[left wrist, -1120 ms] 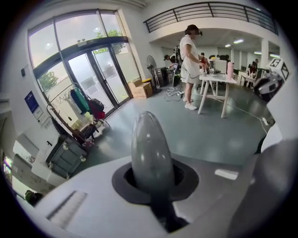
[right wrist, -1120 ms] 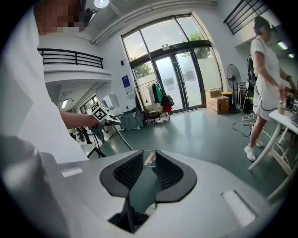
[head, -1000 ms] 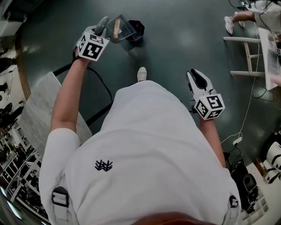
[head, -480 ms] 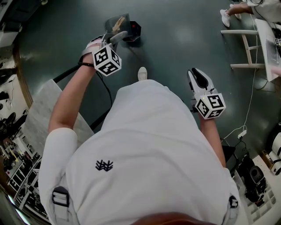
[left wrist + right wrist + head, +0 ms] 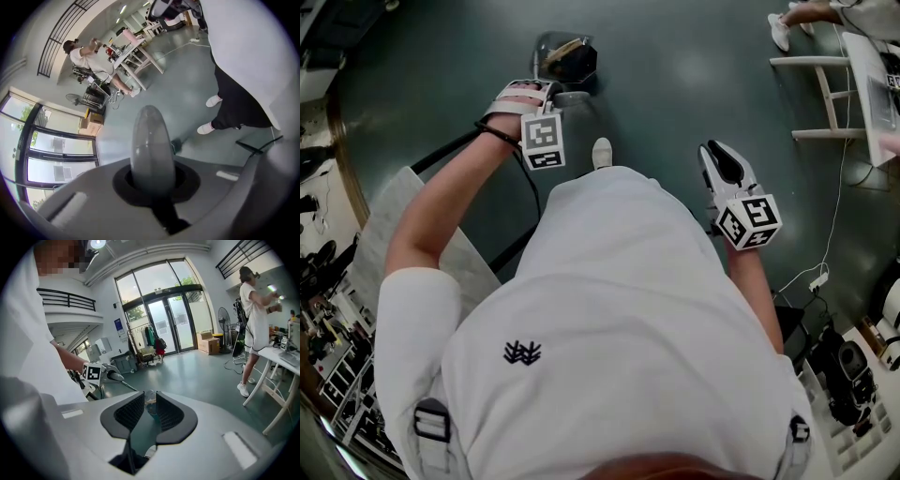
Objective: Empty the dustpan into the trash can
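Left tongs are closed on the dustpan's grey handle, which stands up between the jaws. The dustpan sits at top centre of the head view, tipped over the black trash can on the green floor; contact with the rim can't be told. A tan piece shows in the clear pan. Right tongs are near shut, hold nothing, and hang at the person's side, well apart from the can.

Likely step: tipping out. To do it well, centre the pan mouth over the can opening, raise the handle end so the lip points down, and grip firmly because the handle looks smooth. Tilt slowly so debris slides rather than bounces out. The can looks light, so avoid knocking it.
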`<state>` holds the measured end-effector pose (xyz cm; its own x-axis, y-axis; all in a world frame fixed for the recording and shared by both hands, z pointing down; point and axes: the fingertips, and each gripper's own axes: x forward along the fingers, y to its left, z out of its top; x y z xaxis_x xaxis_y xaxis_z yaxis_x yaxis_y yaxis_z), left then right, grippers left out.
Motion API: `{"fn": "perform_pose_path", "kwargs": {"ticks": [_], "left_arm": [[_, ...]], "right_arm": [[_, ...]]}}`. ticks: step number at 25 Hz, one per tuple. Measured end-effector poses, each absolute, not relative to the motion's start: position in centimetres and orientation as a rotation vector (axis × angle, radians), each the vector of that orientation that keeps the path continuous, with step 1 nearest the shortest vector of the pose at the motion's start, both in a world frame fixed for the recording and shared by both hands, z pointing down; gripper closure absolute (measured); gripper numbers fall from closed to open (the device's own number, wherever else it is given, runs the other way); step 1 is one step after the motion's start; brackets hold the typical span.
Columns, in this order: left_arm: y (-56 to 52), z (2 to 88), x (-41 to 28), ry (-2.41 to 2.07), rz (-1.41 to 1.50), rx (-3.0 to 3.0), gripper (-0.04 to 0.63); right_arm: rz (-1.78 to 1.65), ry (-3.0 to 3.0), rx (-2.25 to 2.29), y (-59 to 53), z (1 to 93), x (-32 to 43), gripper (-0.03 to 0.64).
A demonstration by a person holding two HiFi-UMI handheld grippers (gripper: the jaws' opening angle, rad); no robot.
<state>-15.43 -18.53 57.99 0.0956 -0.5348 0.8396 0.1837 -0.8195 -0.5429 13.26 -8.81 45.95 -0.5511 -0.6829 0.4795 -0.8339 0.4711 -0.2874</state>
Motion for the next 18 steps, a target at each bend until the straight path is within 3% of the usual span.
{"fn": "perform_pose_path", "kwargs": {"ticks": [18], "left_arm": [[-18.3, 57.2, -14.5, 0.171, -1.799, -1.519, 0.535]], "right_arm": [[0.722, -2.456, 1.264, -7.7, 45.8, 16.0, 0.552]]}}
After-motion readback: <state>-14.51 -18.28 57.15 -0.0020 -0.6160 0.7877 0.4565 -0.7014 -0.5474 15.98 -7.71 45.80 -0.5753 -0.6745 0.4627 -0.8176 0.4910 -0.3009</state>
